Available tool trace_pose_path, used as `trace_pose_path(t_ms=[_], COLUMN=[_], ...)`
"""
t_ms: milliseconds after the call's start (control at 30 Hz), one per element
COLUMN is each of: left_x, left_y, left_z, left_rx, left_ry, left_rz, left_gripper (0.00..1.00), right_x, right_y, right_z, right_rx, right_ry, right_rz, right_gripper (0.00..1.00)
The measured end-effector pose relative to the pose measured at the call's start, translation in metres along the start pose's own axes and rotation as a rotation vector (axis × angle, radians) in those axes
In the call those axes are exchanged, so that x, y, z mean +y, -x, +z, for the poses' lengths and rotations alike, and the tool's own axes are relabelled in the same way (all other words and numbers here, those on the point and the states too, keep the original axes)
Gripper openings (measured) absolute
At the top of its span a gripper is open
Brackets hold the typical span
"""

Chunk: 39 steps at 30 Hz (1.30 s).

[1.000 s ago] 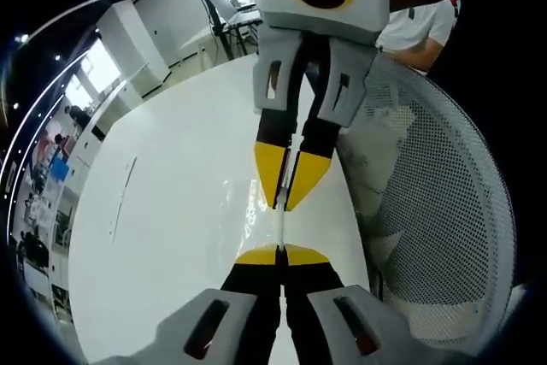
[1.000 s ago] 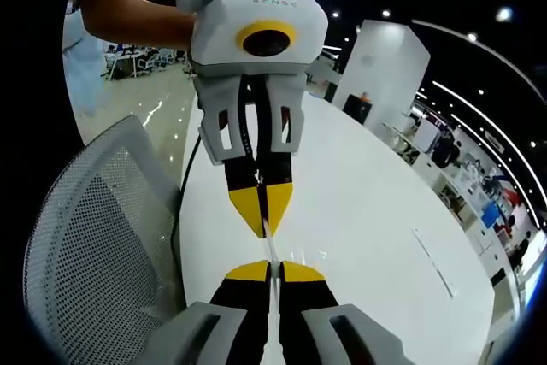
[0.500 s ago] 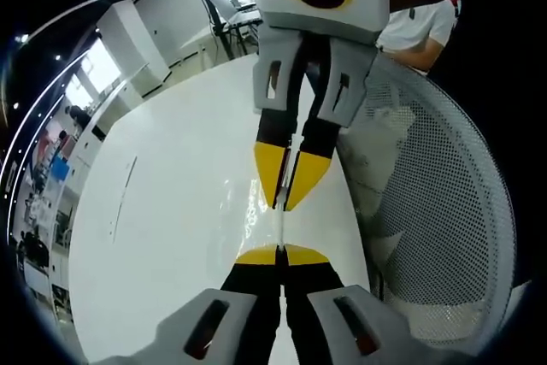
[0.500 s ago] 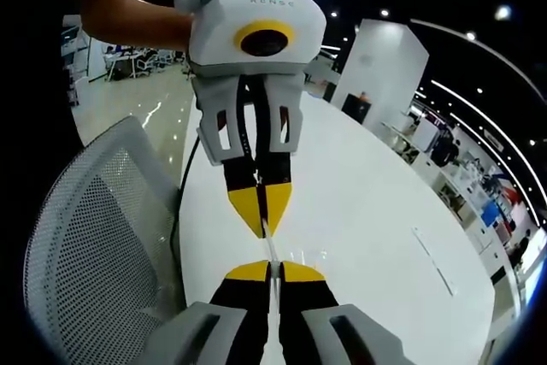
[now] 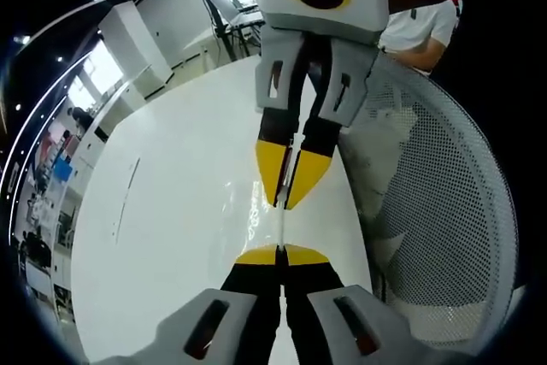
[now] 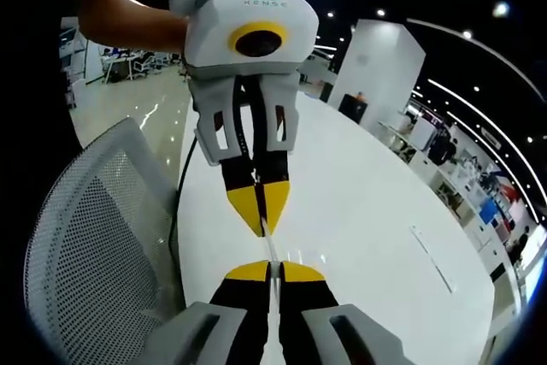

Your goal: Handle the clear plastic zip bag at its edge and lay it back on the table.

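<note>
Nothing has moved: my left hand-held gripper [image 5: 279, 254] and right hand-held gripper [image 6: 270, 271] both pinch the limp, slippery zip bag [image 5: 281, 226] by its edge above the counter [image 5: 171, 211].

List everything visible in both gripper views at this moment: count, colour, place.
zip bag: one, clear plastic, seen edge-on as a thin strip stretched between the two tools above the table.
table: one, glossy white, under both tools.
mesh chair: one, white-grey perforated back, beside the table edge.
cable: one, dark, running along the table edge by the chair.
background person: one, white shirt, behind the chair.
person's arm: one, bare, holding the left tool from behind.
left tool: grey body, black-and-yellow jaws shut on the bag edge.
right tool: same colours, jaws shut on the opposite end.
</note>
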<state>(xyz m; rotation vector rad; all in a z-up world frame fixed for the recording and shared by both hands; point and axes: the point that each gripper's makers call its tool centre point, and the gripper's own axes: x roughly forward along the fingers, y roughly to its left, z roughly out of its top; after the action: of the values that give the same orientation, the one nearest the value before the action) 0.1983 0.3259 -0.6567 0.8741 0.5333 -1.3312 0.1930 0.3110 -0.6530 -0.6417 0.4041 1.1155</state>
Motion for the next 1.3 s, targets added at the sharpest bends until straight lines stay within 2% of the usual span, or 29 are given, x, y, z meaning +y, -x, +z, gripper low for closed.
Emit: trace_pose_path(t_ms=[1300], left_x=[-0.0008], left_y=[0.0001], left_z=[0.0001], left_rx=[-0.003], left_ry=[0.002], left_rz=[0.003], left_gripper=[0.00], right_x=[0.0018], right_y=[-0.0003], right_z=[0.0000], right_rx=[0.000], right_ry=[-0.007], right_rz=[0.001], right_gripper=[0.00])
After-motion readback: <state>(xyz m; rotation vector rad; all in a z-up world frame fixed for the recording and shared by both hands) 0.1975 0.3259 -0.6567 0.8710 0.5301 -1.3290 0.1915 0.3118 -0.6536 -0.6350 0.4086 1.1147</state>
